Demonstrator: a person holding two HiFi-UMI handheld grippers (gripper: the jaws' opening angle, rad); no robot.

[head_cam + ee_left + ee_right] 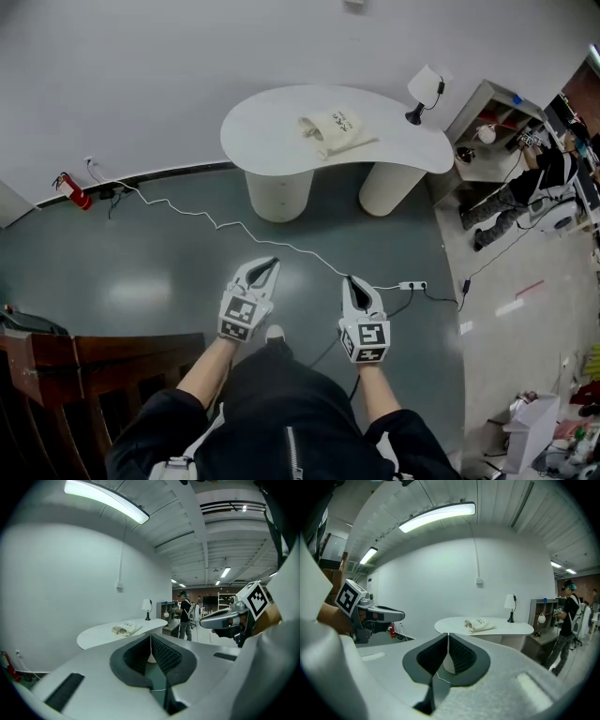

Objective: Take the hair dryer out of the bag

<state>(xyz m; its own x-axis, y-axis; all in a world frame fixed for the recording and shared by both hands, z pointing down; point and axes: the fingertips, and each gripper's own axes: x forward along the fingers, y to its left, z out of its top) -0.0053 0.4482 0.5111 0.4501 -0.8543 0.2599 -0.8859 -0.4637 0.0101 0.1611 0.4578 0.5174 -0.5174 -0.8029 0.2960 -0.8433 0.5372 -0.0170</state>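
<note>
A cream cloth bag (336, 131) lies on its side on the white curved table (272, 117), far ahead of me across the grey floor. The left gripper view shows the bag (125, 629) small on the tabletop, and so does the right gripper view (478, 624). No hair dryer shows in any view. My left gripper (272, 263) and right gripper (349, 279) hang side by side over the floor, well short of the table. Both are shut with nothing between the pads. The left gripper (150, 637) and the right gripper (448, 635) both point toward the table.
A white cable (216, 223) snakes over the floor to a power strip (412, 285). A lamp (424, 89) stands at the table's right end beside a shelf unit (487, 131). A person (534, 187) stands at the right. Wooden furniture (84, 366) is at my left, a fire extinguisher (73, 192) by the wall.
</note>
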